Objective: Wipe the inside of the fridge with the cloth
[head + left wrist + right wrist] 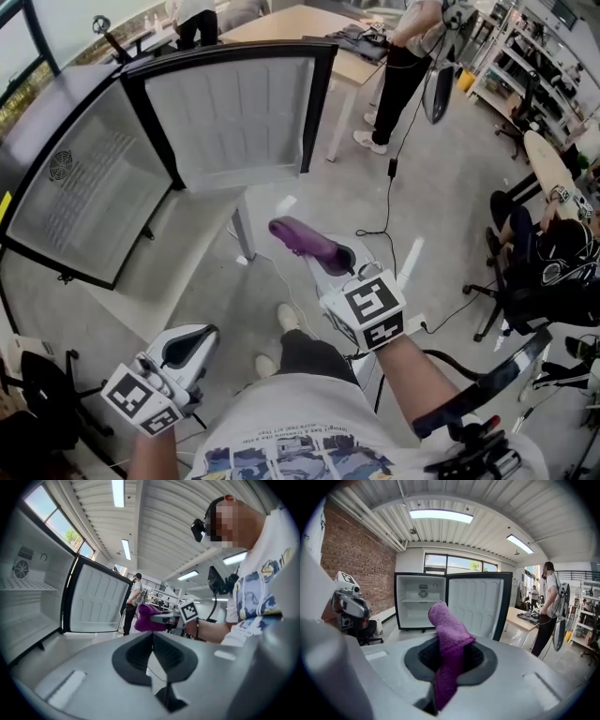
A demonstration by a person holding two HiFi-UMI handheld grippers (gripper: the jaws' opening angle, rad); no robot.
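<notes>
the left gripper [186, 349] hangs low, jaws together on nothing; the right gripper [336, 261] is clamped on the purple cloth [302, 240], well short of the open fridge [84, 197]; the cloth's free end (most overhangs) could snag the door [234, 112] or slip out.

Cloth [305, 239] is showing vivid purple; fridge [84, 187] is gleaming white inside, black-framed; left gripper [192, 345] and right gripper [336, 255] are flashing pale grey, black-and-white square markers; wall [361, 564] is glowing red brick.
</notes>
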